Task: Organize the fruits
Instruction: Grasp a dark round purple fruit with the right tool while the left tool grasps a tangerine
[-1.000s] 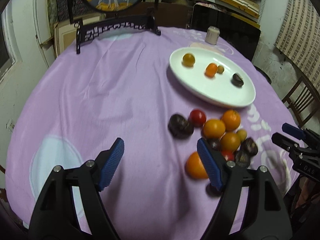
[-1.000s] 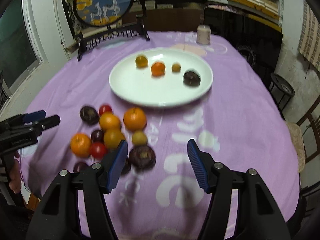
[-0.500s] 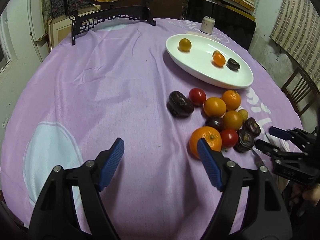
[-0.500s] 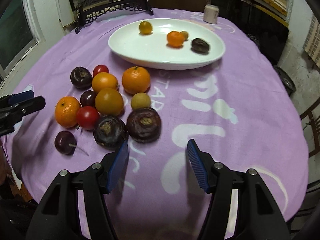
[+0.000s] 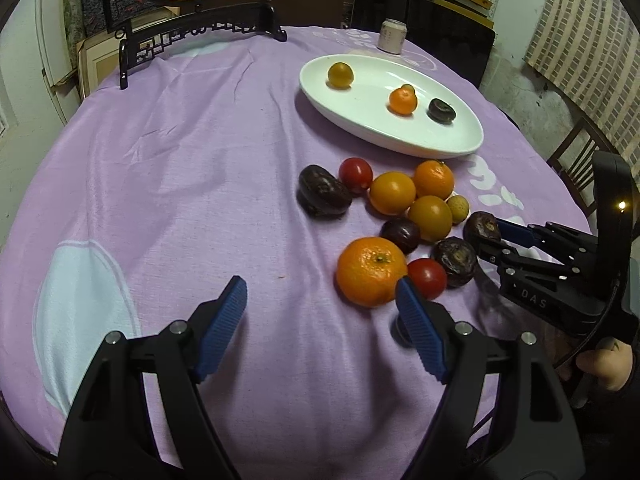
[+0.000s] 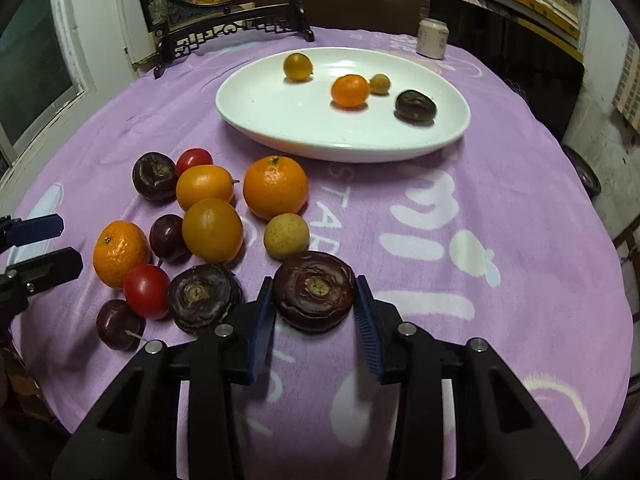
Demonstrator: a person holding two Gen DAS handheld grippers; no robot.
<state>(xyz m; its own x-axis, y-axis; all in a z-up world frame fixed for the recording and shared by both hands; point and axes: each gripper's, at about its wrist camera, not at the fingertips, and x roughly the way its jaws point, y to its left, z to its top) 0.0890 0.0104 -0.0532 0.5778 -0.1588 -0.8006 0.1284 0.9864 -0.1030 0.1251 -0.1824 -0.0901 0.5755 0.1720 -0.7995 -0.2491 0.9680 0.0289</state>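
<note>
A pile of fruit lies on the purple cloth: oranges, red tomatoes, dark purple fruits. My right gripper (image 6: 315, 322) has its blue pads on both sides of a dark wrinkled purple fruit (image 6: 314, 291), touching or nearly touching it; the fruit rests on the cloth. It also shows in the left wrist view (image 5: 482, 228). My left gripper (image 5: 320, 326) is open and empty, just left of a large orange (image 5: 370, 271). The white oval plate (image 6: 280, 120) holds several fruits at the back.
A pale can (image 6: 432, 38) stands behind the plate. A black carved stand (image 6: 228, 28) with a round painted panel sits at the table's back left. A wooden chair (image 5: 576, 152) is beside the table on the right.
My right gripper has moved forward and down and narrowed around the dark purple fruit. My left gripper has come closer to the fruit pile, still open.
</note>
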